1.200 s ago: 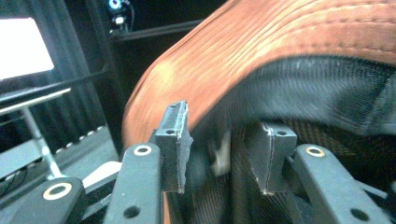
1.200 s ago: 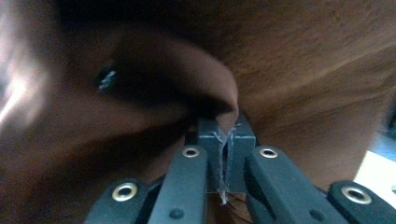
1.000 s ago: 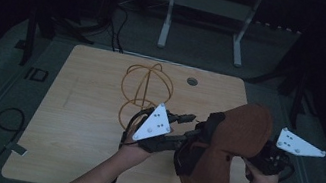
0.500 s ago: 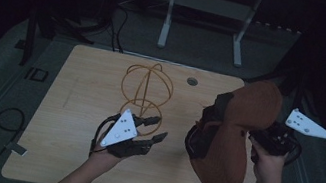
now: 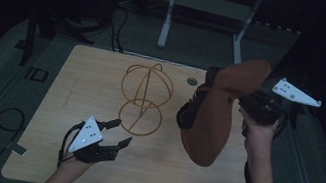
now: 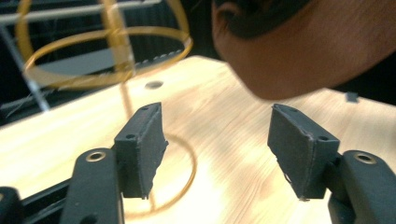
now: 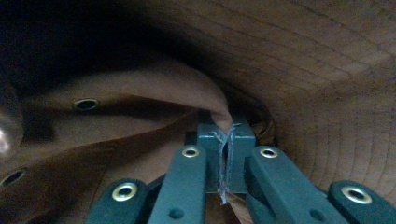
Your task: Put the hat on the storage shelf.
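The right gripper (image 7: 226,154) is clamped on the edge of a brown felt hat (image 5: 215,116), lifted above the right part of the light wooden table (image 5: 93,74). The left gripper (image 5: 116,131), jaws apart and holding nothing, rests near the front-left edge, just beside a golden wire hat stand (image 5: 145,96).

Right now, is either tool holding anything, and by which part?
The right tool is shut on the brown hat, pinching a fold of its edge and holding it above the table. The left tool is open, holding nothing.
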A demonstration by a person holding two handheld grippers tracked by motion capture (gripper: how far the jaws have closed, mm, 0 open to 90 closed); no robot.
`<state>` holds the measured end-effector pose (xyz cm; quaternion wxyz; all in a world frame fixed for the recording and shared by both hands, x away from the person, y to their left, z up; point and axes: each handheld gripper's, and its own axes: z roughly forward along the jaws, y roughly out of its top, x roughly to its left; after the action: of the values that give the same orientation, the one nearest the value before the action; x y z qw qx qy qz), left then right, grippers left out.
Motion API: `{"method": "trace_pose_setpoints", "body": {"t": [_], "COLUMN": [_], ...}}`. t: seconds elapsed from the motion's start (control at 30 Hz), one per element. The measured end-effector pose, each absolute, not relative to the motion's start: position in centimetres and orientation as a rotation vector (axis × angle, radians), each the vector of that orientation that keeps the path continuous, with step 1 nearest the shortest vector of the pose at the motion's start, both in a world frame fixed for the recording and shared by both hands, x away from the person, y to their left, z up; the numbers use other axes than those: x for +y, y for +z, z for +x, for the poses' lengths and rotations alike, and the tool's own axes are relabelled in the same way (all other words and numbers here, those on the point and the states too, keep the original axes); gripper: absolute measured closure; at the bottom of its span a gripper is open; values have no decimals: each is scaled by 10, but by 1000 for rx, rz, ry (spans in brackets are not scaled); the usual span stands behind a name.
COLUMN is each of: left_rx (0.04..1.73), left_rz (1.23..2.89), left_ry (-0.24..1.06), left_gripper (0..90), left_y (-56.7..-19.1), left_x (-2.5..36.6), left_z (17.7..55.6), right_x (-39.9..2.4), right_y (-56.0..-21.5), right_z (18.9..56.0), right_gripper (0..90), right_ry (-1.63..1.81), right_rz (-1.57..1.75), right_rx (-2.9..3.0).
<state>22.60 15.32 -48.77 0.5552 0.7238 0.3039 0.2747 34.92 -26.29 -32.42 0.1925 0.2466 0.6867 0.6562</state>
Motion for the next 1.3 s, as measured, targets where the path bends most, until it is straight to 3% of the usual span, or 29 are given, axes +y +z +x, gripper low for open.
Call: {"method": "trace_pose_setpoints", "body": {"t": [0.23,0.33,0.67,1.3], "left_rx": [909,1004,1080,1131], "left_rz": [1735,1688,1626,1558], "left_ry": [697,688,801,777], "left_gripper": [74,20,19,19], "left_y": [-521,-536,-552,-562], "left_x": [187,206,234,251], "left_z": [220,216,205,205], "right_x": [-238,-229,-167,-76], "right_y": [-313,-309,-305,-334], "right_z": [372,378,410,442], "right_gripper": [875,875,872,850], "right_ry": [1845,1847,1856,1551], "right_rz": [696,693,695,700], "right_rx": [1948,1965,2071,2390]}}
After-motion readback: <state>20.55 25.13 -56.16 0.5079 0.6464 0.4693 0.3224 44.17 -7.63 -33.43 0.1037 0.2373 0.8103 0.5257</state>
